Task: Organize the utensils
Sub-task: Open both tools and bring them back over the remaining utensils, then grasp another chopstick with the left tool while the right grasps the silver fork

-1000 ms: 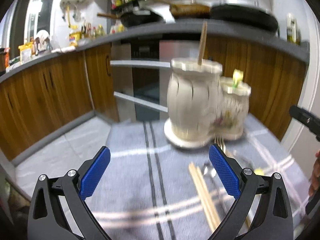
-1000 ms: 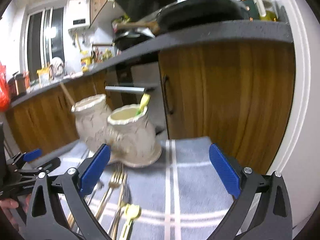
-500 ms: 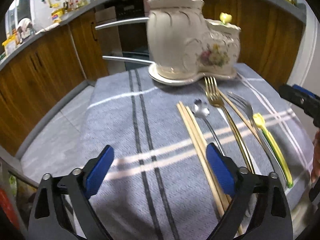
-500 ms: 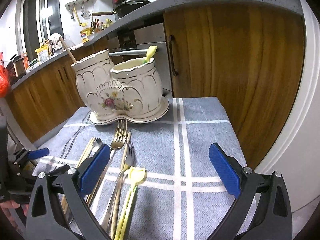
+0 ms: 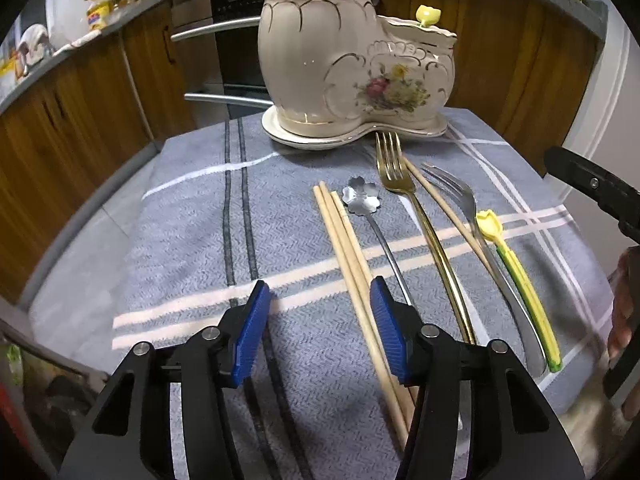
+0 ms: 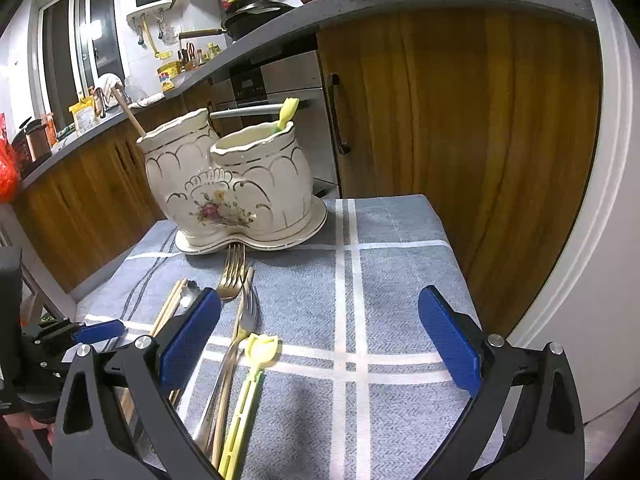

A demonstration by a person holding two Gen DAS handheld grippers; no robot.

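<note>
Hanging low over the grey striped cloth (image 5: 192, 248) on the worktop, the left hand-held gripper (image 5: 320, 330) has its blue pads half apart and closing, with only bare cloth between them; the pale wooden chopsticks (image 5: 346, 248) run just past the outer side of its right pad, not between the two. Beside the chopsticks, going rightward in the left wrist view, lie a silver spoon with a flower-shaped bowl (image 5: 362, 200), a gold fork (image 5: 404, 188), a single loose chopstick (image 5: 444, 208), a silver fork (image 5: 460, 196) and a yellow-green tulip-topped pick (image 5: 516, 276), all side by side with their heads toward the holder. That cream ceramic utensil holder (image 5: 352, 76), painted with flowers and made of two joined pots on one base, stands at the far end of the cloth; a wooden stick pokes up from the taller pot and a yellow tulip top from the shorter. The right hand-held gripper (image 6: 318, 340) is spread wide and holds nothing, poised above the cloth with the forks and pick beneath its left pad. Wooden cabinet doors (image 6: 460, 112) rise behind.
</note>
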